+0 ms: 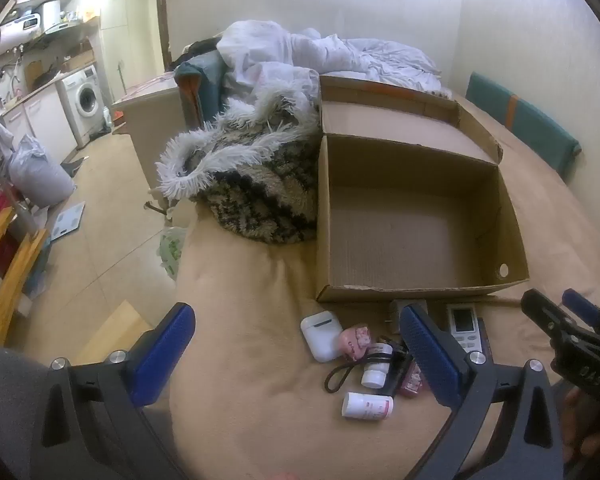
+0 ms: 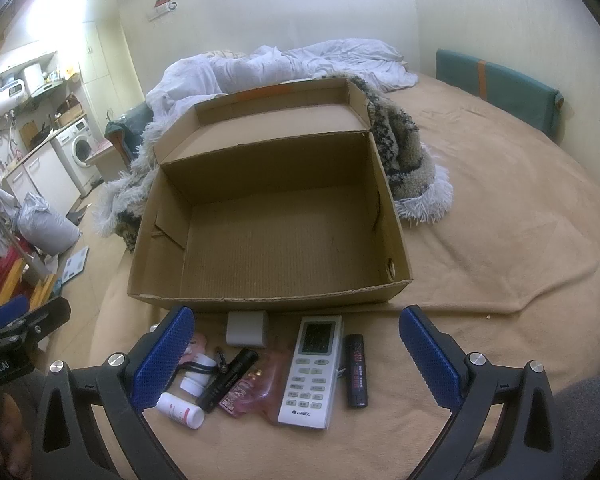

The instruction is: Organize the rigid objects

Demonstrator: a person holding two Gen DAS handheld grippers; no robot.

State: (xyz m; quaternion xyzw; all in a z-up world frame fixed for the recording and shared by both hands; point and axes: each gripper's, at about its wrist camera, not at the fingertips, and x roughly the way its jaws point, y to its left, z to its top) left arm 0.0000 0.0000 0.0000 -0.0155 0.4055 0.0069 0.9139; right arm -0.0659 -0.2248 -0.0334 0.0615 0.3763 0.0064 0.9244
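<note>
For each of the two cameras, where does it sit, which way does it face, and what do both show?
Left wrist: sits on the left gripper, looks forward and down at the bed; its open blue fingers and the right gripper show.
Right wrist: sits on the right gripper, same tilt; a hand shows at lower left.
Shared: the empty cardboard box and white remote.

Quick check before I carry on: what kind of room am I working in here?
Most likely a small studio flat. You are working on a bed with a rumpled duvet, and a kitchen counter with a washing machine under it stands in the same room.
</note>
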